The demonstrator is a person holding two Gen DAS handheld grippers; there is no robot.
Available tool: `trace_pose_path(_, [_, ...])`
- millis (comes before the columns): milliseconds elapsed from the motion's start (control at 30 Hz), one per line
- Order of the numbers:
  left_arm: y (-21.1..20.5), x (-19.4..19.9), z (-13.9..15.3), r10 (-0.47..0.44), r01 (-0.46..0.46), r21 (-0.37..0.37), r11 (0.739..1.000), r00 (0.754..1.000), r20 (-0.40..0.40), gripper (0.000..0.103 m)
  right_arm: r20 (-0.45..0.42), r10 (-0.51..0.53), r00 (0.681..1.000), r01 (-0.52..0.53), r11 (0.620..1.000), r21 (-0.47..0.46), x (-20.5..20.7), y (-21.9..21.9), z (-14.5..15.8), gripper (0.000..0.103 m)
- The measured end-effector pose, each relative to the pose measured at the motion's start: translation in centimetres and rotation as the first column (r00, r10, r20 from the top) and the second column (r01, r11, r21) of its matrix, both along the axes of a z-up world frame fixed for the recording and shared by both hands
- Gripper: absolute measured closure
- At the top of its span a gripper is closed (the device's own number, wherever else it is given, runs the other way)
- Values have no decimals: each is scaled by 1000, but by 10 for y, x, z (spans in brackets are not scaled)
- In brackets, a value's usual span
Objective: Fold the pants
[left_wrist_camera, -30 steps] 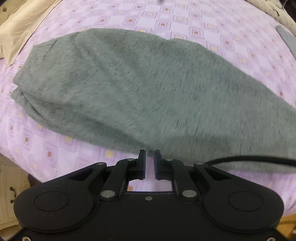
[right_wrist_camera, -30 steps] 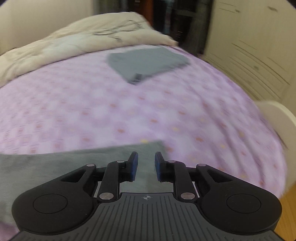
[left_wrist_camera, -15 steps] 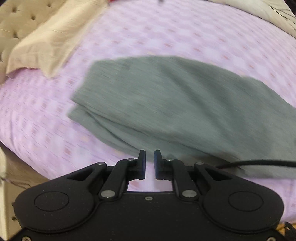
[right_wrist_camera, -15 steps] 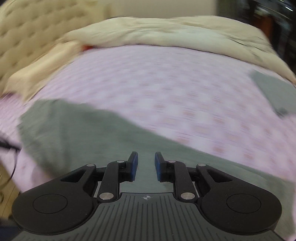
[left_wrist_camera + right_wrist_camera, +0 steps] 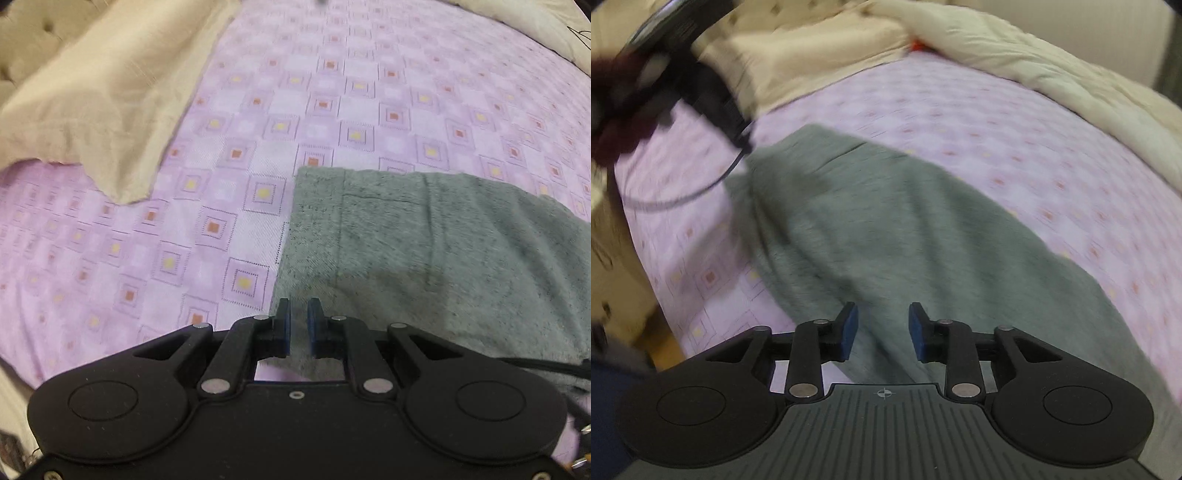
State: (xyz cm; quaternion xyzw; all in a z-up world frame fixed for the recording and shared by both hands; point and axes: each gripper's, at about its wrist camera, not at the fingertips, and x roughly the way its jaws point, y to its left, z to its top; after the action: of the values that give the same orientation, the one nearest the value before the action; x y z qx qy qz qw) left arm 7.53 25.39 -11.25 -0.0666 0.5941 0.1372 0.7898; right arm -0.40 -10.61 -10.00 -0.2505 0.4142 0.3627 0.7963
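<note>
Grey pants lie flat on a purple patterned bed sheet. Their straight left edge, with a seam line next to it, shows in the left wrist view. My left gripper hovers just above the near left corner of the pants, jaws a narrow gap apart, holding nothing. In the right wrist view the pants stretch away from me. My right gripper is open over them and empty. The left gripper shows blurred at the upper left, by the pants' far end.
A beige pillow lies on the sheet left of the pants. A cream duvet is bunched along the far side of the bed. A black cable hangs from the left gripper. The bed edge and wooden floor are at the left.
Both grippers swung left along the pants. The left one dropped close to the left end of the pants. The right gripper's jaws opened wider.
</note>
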Motion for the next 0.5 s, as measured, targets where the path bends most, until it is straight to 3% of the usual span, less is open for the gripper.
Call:
trace_pose_path(267, [2, 28, -39, -54, 49, -48, 998, 995, -89, 88, 86, 188, 978, -167, 965, -204, -3, 43, -34, 65])
trace_pose_path(300, [1, 31, -44, -52, 47, -47, 998, 993, -102, 90, 93, 208, 974, -184, 958, -220, -4, 49, -40, 65])
trace_pose_path(367, [0, 35, -49, -55, 49, -52, 997, 993, -108, 103, 122, 241, 963, -206, 947, -247, -4, 54, -46, 66])
trace_pose_path(433, [-1, 36, -44, -43, 41, -36, 999, 996, -74, 103, 127, 253, 959, -217, 945, -245, -1, 56, -46, 69])
trace_pose_path(467, [-2, 35, -38, -44, 43, -25, 999, 998, -54, 103, 127, 247, 961, -213, 949, -231, 1, 56, -43, 82])
trace_pose_path(500, [-4, 34, -30, -46, 46, -9, 999, 998, -32, 103, 134, 230, 964, -199, 957, -210, 3, 57, -37, 89])
